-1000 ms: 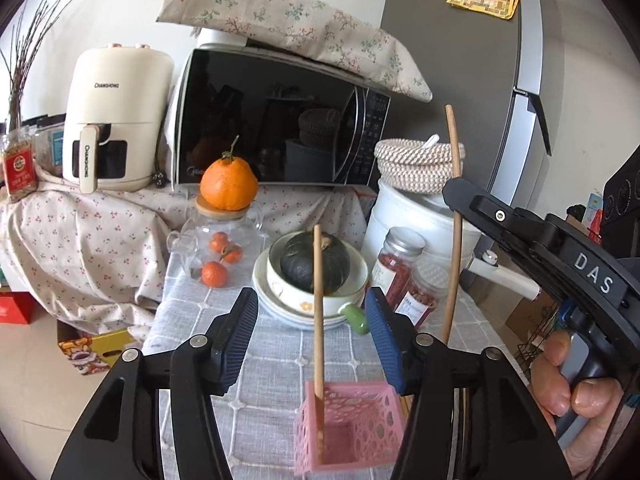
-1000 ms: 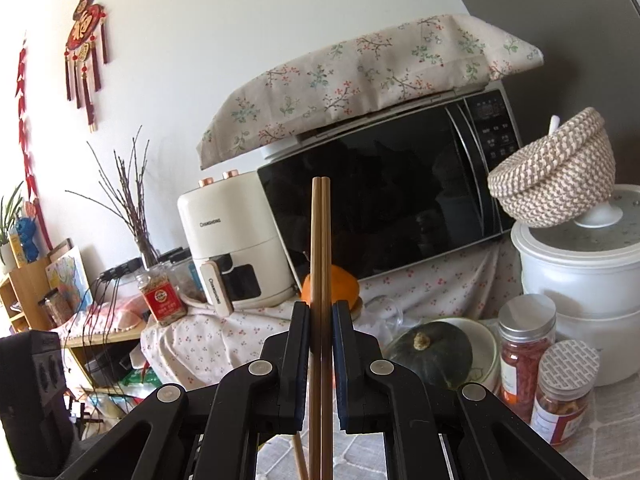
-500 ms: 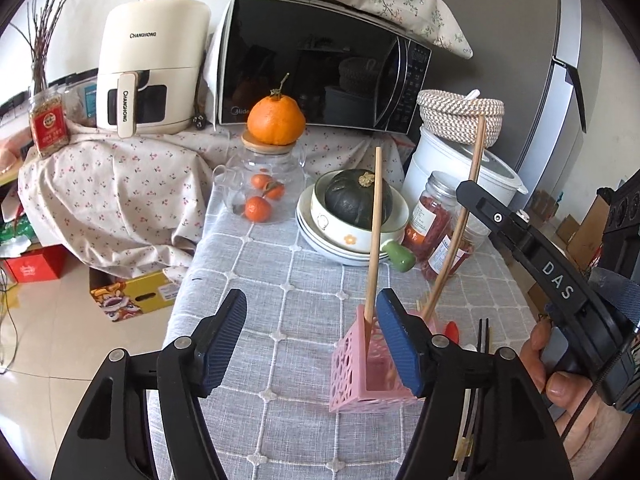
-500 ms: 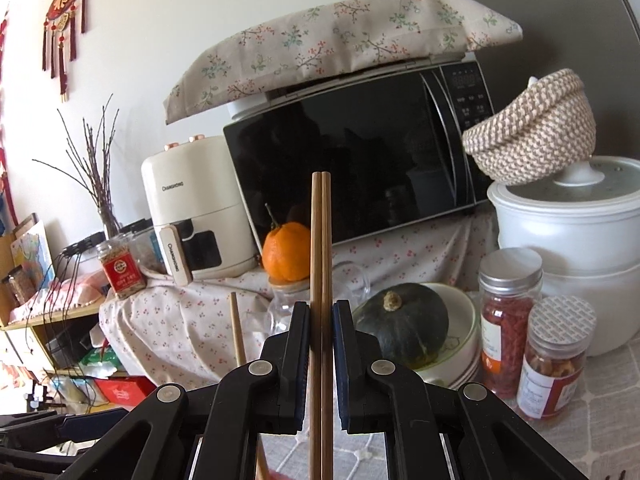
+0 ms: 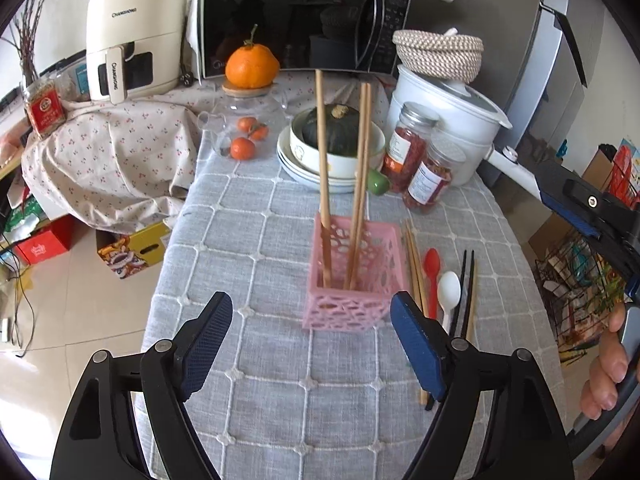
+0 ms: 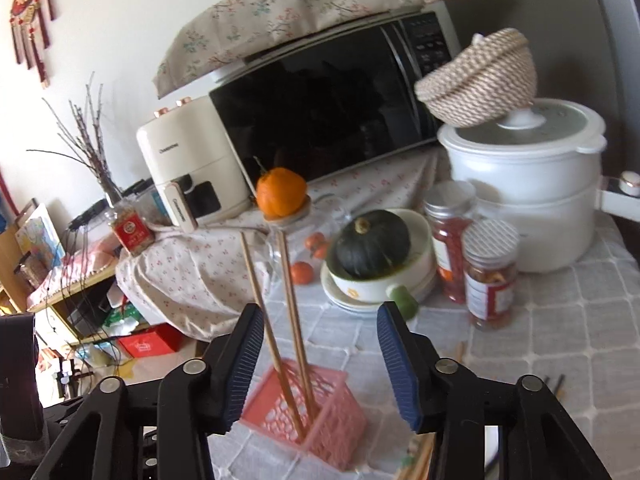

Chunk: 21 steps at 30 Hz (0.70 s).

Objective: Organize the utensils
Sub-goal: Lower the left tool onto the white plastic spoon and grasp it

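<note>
A pink lattice basket (image 5: 352, 280) stands on the grey checked tablecloth, and three wooden chopsticks (image 5: 362, 168) lean upright in it. My left gripper (image 5: 312, 344) hangs just in front of the basket; its jaws are opening wide, with nothing between them. The jaws of my right gripper (image 6: 320, 360) are opening too. The chopsticks (image 6: 290, 300) rise from the basket (image 6: 324, 416) in the gap, and neither pad presses on them. Right of the basket lie more wooden chopsticks (image 5: 414, 256), a red spoon (image 5: 432, 268), a white spoon (image 5: 448, 292) and black chopsticks (image 5: 466, 280).
Behind the basket are stacked plates with a bowl and a dark green squash (image 5: 340, 128), two jars (image 5: 428, 176), a white cooker (image 5: 452, 120), a glass pot topped by an orange (image 5: 250, 66), a microwave and an air fryer. The table's edge (image 5: 168, 240) drops off at the left.
My right gripper has opened and let go of the pair of wooden chopsticks, which now stand in the basket. My left gripper has opened wider and tipped down toward the table.
</note>
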Motion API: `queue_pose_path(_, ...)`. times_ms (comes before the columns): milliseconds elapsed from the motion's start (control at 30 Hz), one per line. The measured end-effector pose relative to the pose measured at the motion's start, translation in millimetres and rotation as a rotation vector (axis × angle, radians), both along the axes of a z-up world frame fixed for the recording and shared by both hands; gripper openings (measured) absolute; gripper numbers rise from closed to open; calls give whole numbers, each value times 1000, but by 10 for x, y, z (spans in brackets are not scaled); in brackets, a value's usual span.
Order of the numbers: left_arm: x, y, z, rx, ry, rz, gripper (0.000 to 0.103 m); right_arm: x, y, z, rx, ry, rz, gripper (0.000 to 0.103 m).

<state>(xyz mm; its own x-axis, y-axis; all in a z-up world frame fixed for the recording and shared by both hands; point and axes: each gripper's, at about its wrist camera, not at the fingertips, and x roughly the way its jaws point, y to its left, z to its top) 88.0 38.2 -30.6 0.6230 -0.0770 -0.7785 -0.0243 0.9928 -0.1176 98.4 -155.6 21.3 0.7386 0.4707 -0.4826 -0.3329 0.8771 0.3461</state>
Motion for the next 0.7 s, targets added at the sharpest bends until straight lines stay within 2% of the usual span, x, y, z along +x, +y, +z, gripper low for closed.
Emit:
queue_pose_path(67,-68,-118,-7,10,29,-23,84,-126,-128,3,-36,43,-24,67)
queue_pose_path(267,-147,-496,-7,31,108,-97,84,-453,-456,-69,-125,150,-86,82)
queue_pose_path(500,33,-1010,-169,41,225,-252,84,-553,-949,-380,-190,305,-181,87)
queue_pose_path(567,135,-1129,-241,26,249,-279,77,-539,-1100,-492,-202,346,-205,87)
queue_pose_path(633,280,-1250,-320,15,283,-307,61,-518,-1228,-573,-212,378,-220,87)
queue_pose_path(700,443,-1375,-426,29,317,-326,53,-503,-1332,-628,-211,396,-223,87)
